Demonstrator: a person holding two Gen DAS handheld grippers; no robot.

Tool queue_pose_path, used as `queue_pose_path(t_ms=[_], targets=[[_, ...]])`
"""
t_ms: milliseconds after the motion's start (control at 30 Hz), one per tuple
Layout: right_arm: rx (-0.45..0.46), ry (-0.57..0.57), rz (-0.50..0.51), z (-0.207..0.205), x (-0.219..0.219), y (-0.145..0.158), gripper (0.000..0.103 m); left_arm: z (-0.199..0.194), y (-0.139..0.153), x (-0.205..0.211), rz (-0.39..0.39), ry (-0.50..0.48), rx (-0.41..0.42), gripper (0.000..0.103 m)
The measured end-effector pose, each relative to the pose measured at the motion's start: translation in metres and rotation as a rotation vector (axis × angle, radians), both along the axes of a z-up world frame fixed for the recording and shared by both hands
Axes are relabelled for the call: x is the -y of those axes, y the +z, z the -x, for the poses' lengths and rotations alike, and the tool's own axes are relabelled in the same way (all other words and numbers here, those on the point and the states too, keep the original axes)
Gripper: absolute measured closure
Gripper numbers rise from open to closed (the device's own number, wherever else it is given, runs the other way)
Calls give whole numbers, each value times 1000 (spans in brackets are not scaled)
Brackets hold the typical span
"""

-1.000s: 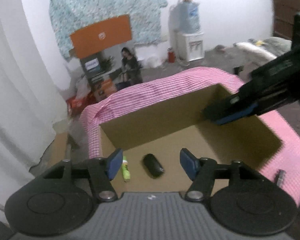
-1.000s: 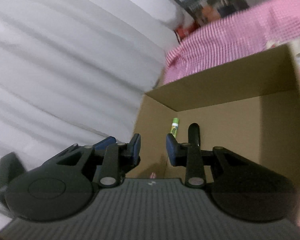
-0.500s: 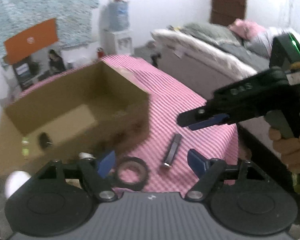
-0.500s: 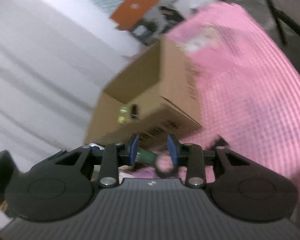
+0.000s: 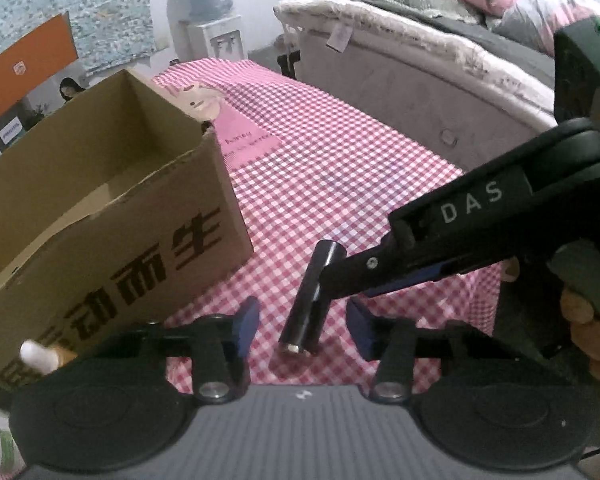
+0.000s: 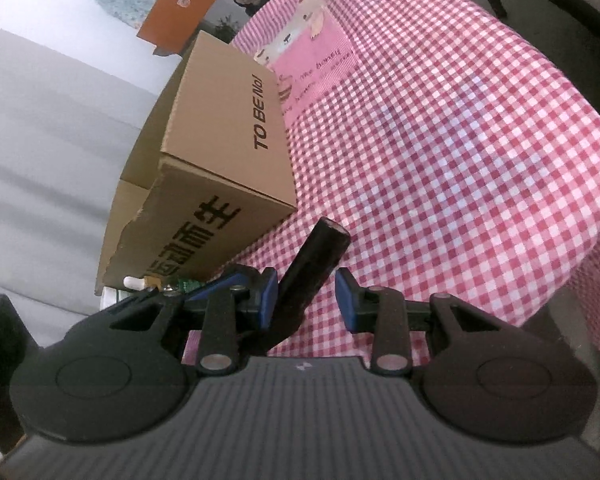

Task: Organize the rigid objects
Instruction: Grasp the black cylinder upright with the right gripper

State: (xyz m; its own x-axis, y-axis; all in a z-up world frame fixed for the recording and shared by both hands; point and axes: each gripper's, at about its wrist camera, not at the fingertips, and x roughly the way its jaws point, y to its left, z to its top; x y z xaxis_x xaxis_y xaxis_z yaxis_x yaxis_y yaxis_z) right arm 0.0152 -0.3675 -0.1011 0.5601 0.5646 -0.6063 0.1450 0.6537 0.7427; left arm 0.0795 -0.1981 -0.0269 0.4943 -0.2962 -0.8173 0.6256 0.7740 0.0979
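Bedroom setting: grey bed (image 5: 440,64) with pink pillow at rear right, white water dispenser (image 5: 216,36) against the far wall, pale curtain (image 6: 40,120) on the left side.

Bench (image 5: 340,152): covered with a red-and-white checked cloth; a pink printed patch lies on it just beyond the box.

Cardboard box (image 5: 112,224): open-topped, standing on the left part of the bench, dark characters printed on its near side, "TO BE No.1" on the adjoining side. Contents mostly hidden from here.

Black cylinder (image 5: 310,300): dark, tube-shaped, lying on the checked cloth near the box's front corner, one end metallic.

Right gripper (image 6: 306,300): held in a hand (image 5: 592,332) at the right edge of the left wrist view. Its jaws straddle the cylinder; one blue pad looks against it, the other shows a gap, so a firm clench cannot be told.

Left gripper (image 5: 302,326): low over the cloth, jaws closing, apart on either side of the cylinder's near end, not pressing it.

Small items: a white-capped bottle (image 6: 140,282) beside the box's near corner, partly hidden.
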Motion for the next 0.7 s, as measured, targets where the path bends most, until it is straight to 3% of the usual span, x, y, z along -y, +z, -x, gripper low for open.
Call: queue_pose_path(t_ms=[367,467,700], targets=[[-12,29,-44,-30,-9,-16,73,-14,-15,15,-28,3,-54,69],[-5,19,-53,-34,-10,-18,73,-17,-14,14,-8,8,-70,79],[-6,-12,-57,-32,-9,-21,79,-11,-13,14,-10,-5,-45,80]])
